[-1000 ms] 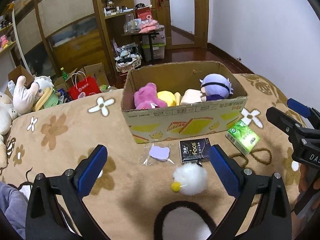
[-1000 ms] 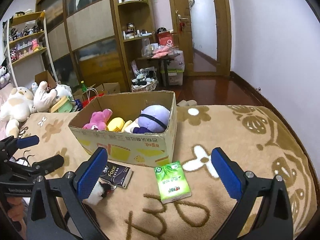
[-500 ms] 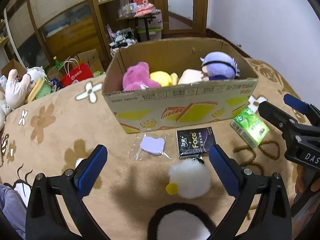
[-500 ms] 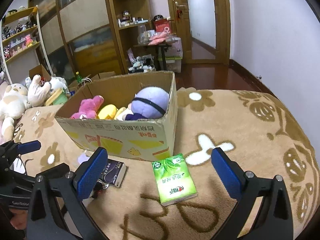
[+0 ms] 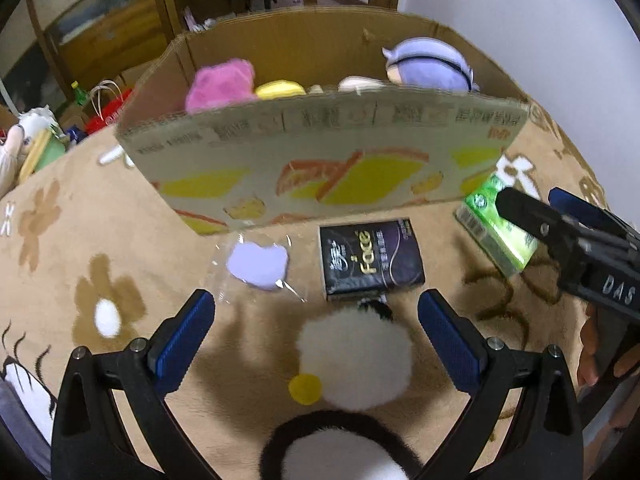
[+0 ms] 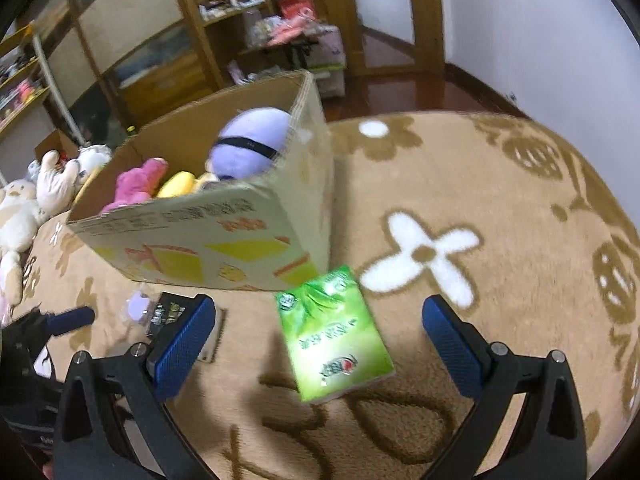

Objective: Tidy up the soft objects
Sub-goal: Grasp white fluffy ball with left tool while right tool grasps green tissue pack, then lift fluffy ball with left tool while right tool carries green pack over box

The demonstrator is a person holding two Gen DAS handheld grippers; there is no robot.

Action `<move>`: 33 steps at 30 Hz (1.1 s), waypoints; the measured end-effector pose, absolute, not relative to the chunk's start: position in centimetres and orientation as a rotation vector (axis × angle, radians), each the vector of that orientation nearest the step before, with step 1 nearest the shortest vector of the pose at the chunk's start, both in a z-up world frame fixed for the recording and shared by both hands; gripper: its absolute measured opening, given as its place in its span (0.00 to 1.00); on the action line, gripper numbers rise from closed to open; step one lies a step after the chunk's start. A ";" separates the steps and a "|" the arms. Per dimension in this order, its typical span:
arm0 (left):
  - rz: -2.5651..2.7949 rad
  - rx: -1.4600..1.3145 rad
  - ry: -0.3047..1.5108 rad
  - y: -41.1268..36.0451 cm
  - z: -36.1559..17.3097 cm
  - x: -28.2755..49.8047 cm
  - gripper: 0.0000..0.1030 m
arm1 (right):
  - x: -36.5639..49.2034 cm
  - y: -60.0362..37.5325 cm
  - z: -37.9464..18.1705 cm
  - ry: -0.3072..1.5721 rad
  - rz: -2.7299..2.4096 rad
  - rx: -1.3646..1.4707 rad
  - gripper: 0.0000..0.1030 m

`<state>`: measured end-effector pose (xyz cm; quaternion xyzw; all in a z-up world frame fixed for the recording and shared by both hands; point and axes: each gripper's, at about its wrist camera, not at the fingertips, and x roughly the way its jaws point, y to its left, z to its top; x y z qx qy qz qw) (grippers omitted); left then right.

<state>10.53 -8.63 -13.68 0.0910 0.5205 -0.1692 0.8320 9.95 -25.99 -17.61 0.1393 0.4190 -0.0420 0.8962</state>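
A cardboard box (image 5: 320, 152) (image 6: 208, 240) on the tan flowered blanket holds a pink plush (image 5: 220, 88), a yellow plush (image 5: 280, 89) and a purple plush (image 5: 430, 64) (image 6: 252, 144). My left gripper (image 5: 316, 328) is open and low over a white fluffy toy with a yellow beak (image 5: 356, 364). A black tissue pack (image 5: 372, 258) and a bagged purple pad (image 5: 258, 264) lie just beyond it. My right gripper (image 6: 318, 336) is open around a green tissue pack (image 6: 332, 332), also in the left wrist view (image 5: 496, 224).
A black-rimmed white plush part (image 5: 336, 452) sits at the bottom of the left wrist view. Plush animals (image 6: 24, 216) lie at the blanket's left edge. Wooden shelves (image 6: 224, 32) and a door stand behind. The right gripper's body (image 5: 576, 256) is close on the right.
Both grippers moved forward and down toward the blanket. The white toy now sits between the left fingers and the green pack between the right fingers. Both stayed open.
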 end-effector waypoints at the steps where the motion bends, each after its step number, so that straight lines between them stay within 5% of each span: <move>1: -0.355 0.207 1.113 -8.7 -14.0 10.5 0.98 | 10.0 -26.2 -17.9 0.880 -0.089 0.302 1.00; 5: -0.351 0.230 1.148 -9.1 -15.2 10.5 0.97 | 10.2 -26.9 -19.2 0.912 -0.108 0.332 1.00; 8: -0.353 0.248 1.159 -9.3 -15.7 10.3 0.92 | 10.5 -27.1 -19.9 0.941 -0.107 0.335 0.91; 13: -0.386 0.230 1.196 -9.4 -16.4 9.8 0.70 | 10.8 -26.1 -20.9 0.993 -0.108 0.255 0.78; 15: -0.403 0.224 1.203 -9.5 -16.5 9.5 0.61 | 10.9 -25.3 -21.0 1.003 -0.097 0.213 0.65; 19: -0.474 0.196 1.231 -9.9 -16.7 8.7 0.33 | 10.7 -24.5 -21.2 1.004 -0.086 0.150 0.64; 33: -0.430 0.199 1.161 -9.6 -14.8 8.1 0.32 | 8.3 -24.4 -18.8 0.954 -0.063 0.156 0.62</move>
